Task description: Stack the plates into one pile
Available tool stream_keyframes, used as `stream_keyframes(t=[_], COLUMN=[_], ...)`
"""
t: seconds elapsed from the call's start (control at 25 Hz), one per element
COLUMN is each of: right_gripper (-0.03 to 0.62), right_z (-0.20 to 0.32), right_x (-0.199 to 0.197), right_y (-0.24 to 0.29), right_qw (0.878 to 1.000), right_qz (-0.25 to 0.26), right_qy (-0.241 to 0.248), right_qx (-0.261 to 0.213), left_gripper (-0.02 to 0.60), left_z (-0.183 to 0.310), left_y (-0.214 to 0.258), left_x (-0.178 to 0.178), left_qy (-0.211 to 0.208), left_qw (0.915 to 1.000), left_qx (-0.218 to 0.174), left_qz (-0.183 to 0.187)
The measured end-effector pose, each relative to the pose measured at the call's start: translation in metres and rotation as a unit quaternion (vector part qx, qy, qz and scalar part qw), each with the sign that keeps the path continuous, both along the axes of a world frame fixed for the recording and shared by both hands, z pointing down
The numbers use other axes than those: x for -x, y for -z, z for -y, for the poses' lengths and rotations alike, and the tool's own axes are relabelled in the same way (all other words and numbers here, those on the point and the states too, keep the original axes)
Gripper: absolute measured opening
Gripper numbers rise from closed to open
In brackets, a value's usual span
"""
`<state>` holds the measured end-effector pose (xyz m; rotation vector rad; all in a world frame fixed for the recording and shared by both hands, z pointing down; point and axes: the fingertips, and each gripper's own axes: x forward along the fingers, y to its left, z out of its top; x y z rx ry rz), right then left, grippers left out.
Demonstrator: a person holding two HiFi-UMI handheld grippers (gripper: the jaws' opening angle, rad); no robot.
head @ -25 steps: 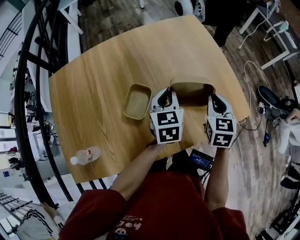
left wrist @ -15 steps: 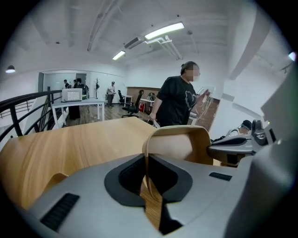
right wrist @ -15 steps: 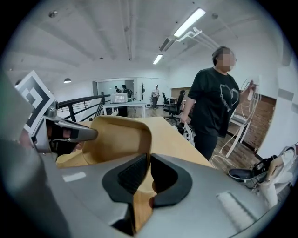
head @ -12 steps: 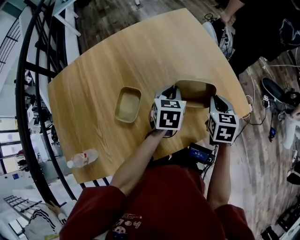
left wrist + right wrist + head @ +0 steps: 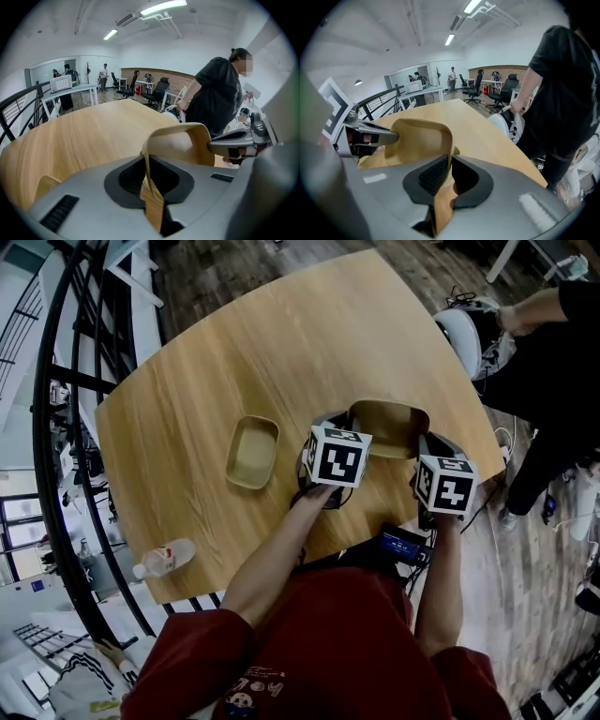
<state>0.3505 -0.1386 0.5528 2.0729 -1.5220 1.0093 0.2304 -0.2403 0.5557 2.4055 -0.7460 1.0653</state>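
Tan plate (image 5: 389,423) clamped at opposite rims by left gripper (image 5: 336,425) and right gripper (image 5: 433,442), right of second plate (image 5: 253,452) on table (image 5: 281,343). Level carriage advised; centring over second plate before lowering; grips released together once nested.

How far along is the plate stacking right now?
Done: nothing is stacked yet; the second plate lies alone on the table. In hand: the left claw and right claw each clamp an opposite rim of the held plate, which is apart from the second plate. Left: carry it over the second plate and set it inside.
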Motion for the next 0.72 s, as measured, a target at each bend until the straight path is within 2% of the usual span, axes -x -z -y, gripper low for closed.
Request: stream_keyframes(t=[0.28, 0.72], right_gripper=[0.038, 0.038], right_z=[-0.002, 0.000], right_x=[0.004, 0.007], right_y=[-0.019, -0.036], right_qw=[0.999, 0.997], right_qz=[0.022, 0.031], right_qy=[-0.003, 0.004], right_qx=[0.037, 0.077], left_gripper=[0.032, 0.046], left_z=[-0.003, -0.003], left_y=[-0.021, -0.039], left_x=[0.005, 0.010], left_qy=[-0.008, -0.009], left_qw=[0.9993, 0.9978], left_qx=[0.018, 0.011], left_qz=[0.032, 0.065])
